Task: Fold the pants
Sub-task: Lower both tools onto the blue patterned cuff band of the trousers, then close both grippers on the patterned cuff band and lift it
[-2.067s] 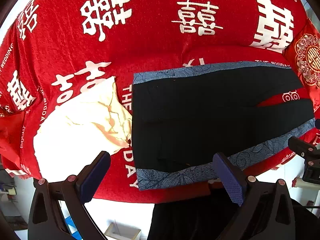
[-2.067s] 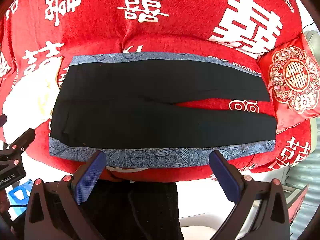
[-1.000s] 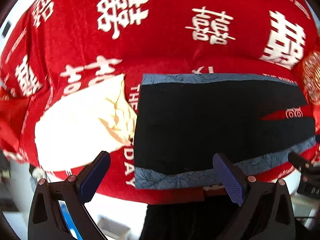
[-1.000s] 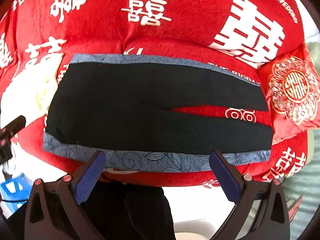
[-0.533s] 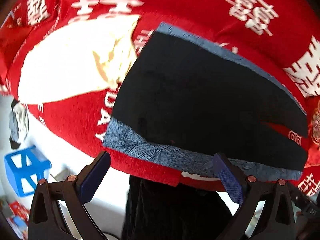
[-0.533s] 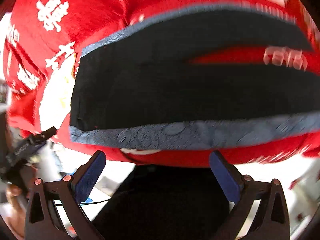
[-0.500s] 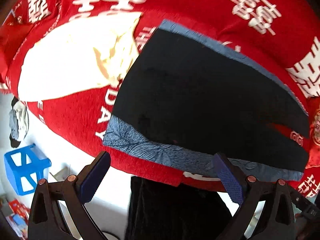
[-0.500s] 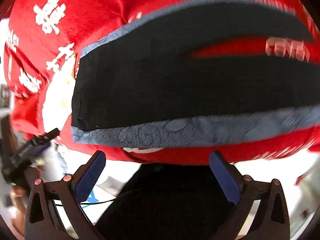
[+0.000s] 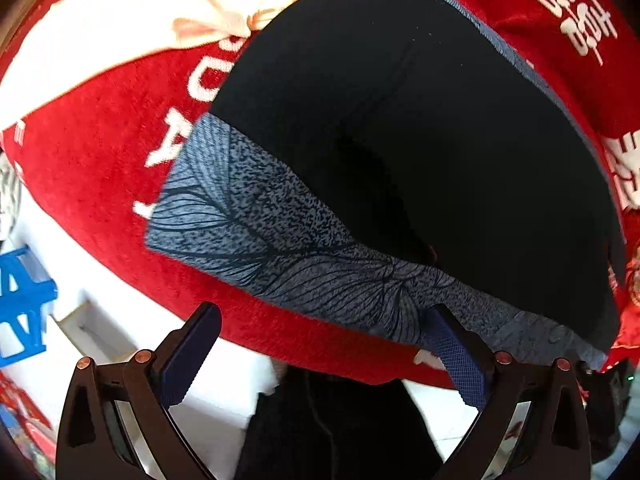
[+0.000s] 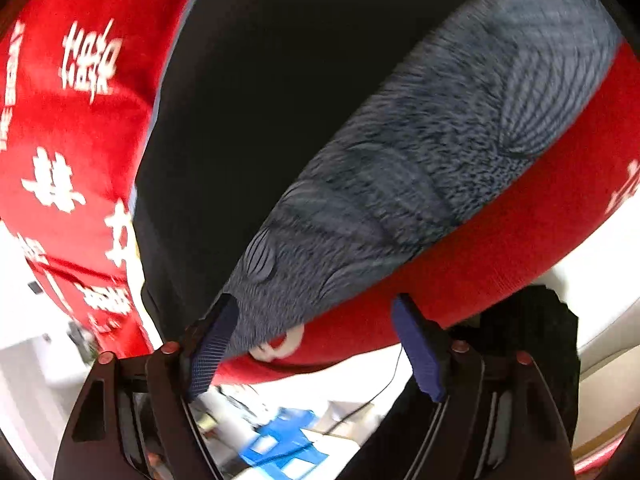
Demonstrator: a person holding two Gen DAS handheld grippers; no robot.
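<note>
Black pants [image 9: 420,128] with a grey-blue leaf-patterned side stripe [image 9: 280,240] lie flat on a red blanket [image 9: 100,152] with white characters. My left gripper [image 9: 320,352] is open, just short of the stripe's near edge by the waist corner. In the right wrist view the pants [image 10: 260,100] and stripe [image 10: 400,168] fill the frame, tilted. My right gripper [image 10: 312,344] is open at the stripe's near edge, its left finger [image 10: 212,340] against the cloth. Neither holds anything.
A cream-white cloth [image 9: 120,28] lies on the blanket left of the pants. A blue plastic stool [image 9: 20,304] stands on the floor at left, also seen blurred in the right wrist view [image 10: 280,444]. The person's dark clothing [image 9: 340,428] is below the bed edge.
Both grippers have moved down and close to the near striped edge of the pants, and both views have tilted. The jaws have stayed open.
</note>
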